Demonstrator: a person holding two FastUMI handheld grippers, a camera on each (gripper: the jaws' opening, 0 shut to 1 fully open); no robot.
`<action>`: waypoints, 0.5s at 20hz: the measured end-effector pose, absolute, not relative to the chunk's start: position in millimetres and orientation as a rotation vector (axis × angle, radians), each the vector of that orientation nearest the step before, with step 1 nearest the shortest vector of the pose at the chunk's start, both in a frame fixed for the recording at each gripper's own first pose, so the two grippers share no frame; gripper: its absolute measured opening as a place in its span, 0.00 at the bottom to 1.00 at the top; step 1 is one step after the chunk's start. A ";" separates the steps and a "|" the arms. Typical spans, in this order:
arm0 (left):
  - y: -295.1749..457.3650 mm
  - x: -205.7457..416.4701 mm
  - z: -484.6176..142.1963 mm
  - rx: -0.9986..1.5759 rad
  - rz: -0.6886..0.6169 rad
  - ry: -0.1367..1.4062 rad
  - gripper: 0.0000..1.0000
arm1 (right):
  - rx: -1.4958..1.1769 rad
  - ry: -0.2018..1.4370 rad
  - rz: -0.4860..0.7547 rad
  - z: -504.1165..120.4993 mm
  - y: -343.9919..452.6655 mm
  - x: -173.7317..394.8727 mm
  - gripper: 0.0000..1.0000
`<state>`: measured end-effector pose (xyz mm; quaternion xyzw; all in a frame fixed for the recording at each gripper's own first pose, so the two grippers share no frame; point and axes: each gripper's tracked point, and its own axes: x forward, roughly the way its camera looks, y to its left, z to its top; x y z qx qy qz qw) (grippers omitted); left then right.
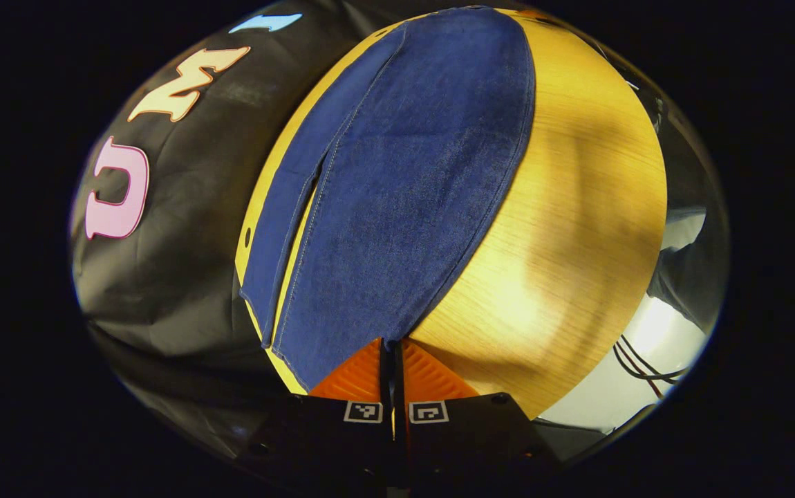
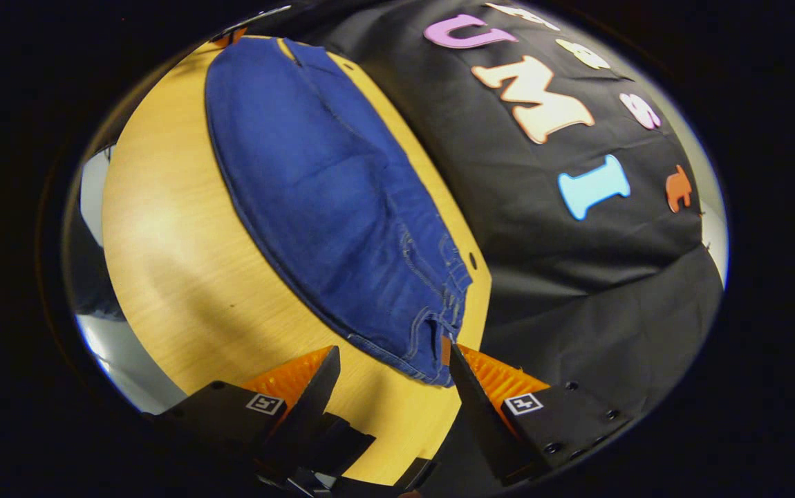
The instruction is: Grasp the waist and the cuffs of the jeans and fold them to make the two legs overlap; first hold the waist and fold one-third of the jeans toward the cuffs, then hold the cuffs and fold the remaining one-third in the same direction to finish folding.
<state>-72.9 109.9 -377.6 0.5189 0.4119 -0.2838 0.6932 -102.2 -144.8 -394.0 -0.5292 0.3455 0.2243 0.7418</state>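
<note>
In the left gripper view, the left gripper (image 1: 392, 346) has its jaws together on the cuff edge of the jeans (image 1: 404, 187), which lie flat along the wooden table (image 1: 577, 228), legs nearly overlapping. In the right gripper view, the right gripper (image 2: 387, 360) holds its jaws apart around the waist (image 2: 439, 325), one finger touching the waistband.

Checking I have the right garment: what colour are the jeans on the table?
Dark blue denim jeans, with lighter stitching along the seams; clearest in the right gripper view.
</note>
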 end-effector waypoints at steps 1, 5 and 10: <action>109.6 -72.7 -377.9 1.155 -0.631 0.925 0.00 | -1.177 0.775 0.517 -401.9 -145.7 -102.6 1.00; 110.2 -72.6 -378.6 1.155 -0.627 0.943 0.00 | -1.241 0.770 0.566 -417.0 -143.6 -87.9 0.94; 111.2 -72.1 -379.5 1.152 -0.616 0.950 0.00 | -1.282 0.747 0.618 -430.8 -141.6 -67.6 0.81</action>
